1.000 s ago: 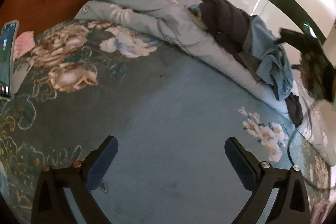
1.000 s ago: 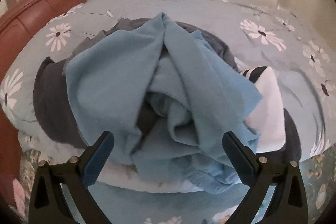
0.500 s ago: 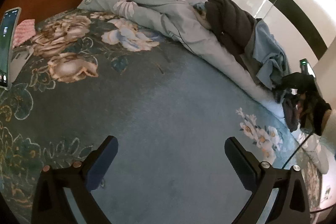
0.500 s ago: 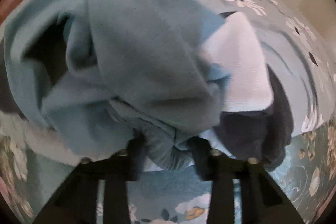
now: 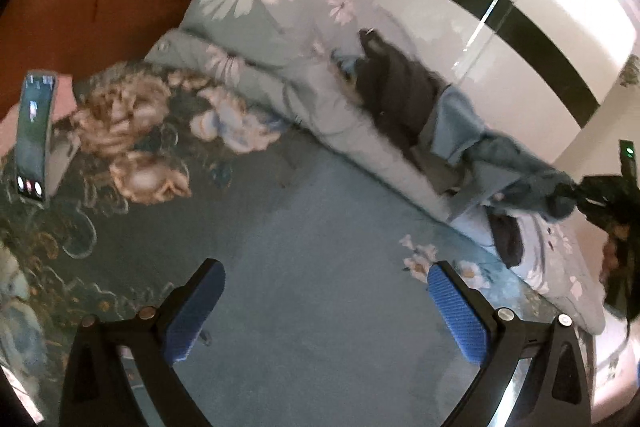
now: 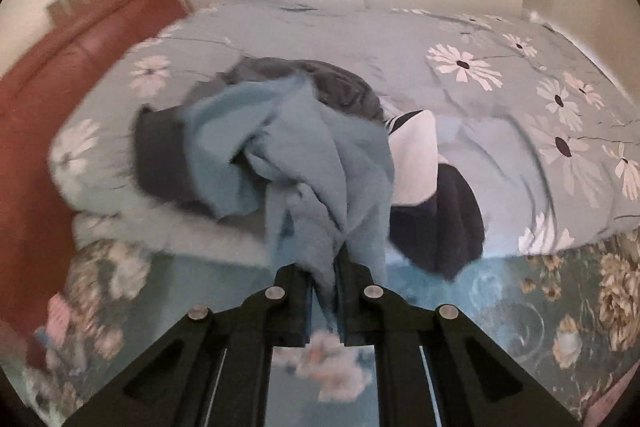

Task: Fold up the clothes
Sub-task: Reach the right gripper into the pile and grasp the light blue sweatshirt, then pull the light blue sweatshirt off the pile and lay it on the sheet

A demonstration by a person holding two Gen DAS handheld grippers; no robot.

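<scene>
The soft, light blue knit garment (image 6: pixel 316 147) is crumpled into loose vertical folds, one bunched end drawn down into the right claw (image 6: pixel 324 291), whose jaws are closing with the cloth pinched between them. The rest of it trails up to the pile of clothes at 12 o'clock in the right wrist view: a dark grey garment (image 6: pixel 160 159) at 10 o'clock of the blue one, a white piece with black stripes (image 6: pixel 416 147) and a dark navy piece (image 6: pixel 444 227) at 3 to 4 o'clock. The pile lies on a pale blue daisy-print quilt (image 6: pixel 500 115) (puffy, creased) upon the bed's teal floral sheet (image 5: pixel 300 267). The left claw (image 5: pixel 324 311) stands released over bare sheet, holding nothing.
</scene>
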